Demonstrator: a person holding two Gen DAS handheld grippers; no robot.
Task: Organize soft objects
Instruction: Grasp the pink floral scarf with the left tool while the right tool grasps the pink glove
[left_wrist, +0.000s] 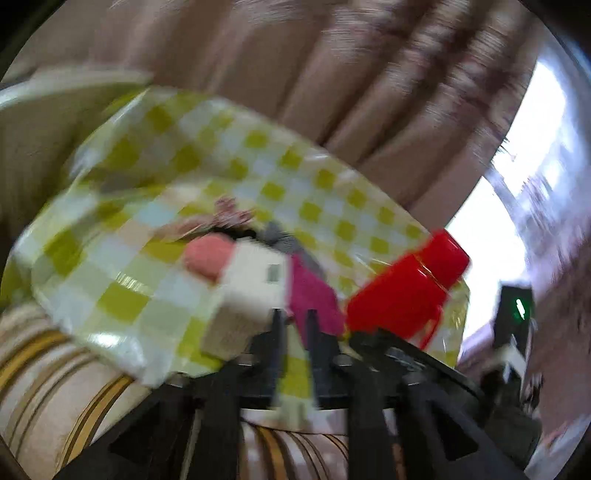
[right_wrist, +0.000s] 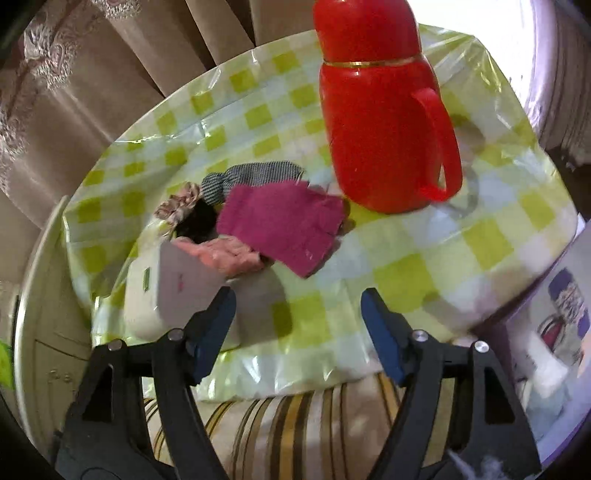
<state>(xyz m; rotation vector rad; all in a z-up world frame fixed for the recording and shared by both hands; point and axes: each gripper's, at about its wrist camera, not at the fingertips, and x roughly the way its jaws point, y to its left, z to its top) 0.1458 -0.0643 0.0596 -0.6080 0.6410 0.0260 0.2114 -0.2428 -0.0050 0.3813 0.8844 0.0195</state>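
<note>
A pile of soft items lies on the green-checked table (right_wrist: 406, 266): a magenta cloth (right_wrist: 284, 225), a grey striped cloth (right_wrist: 251, 177), a pale pink cloth (right_wrist: 229, 254), a floral scrunchie (right_wrist: 177, 205) and something black (right_wrist: 197, 221). A white box (right_wrist: 177, 291) sits beside them. My right gripper (right_wrist: 299, 325) is open and empty, just short of the pile at the table's near edge. In the blurred left wrist view my left gripper (left_wrist: 293, 325) has its fingers close together, empty, just short of the magenta cloth (left_wrist: 314, 295) and the white box (left_wrist: 251, 291).
A tall red thermos jug (right_wrist: 380, 110) with a handle stands at the right back of the table; it also shows in the left wrist view (left_wrist: 406, 291). Beige curtains (right_wrist: 92, 85) hang behind. A striped cushion (right_wrist: 295, 424) lies below the table's near edge.
</note>
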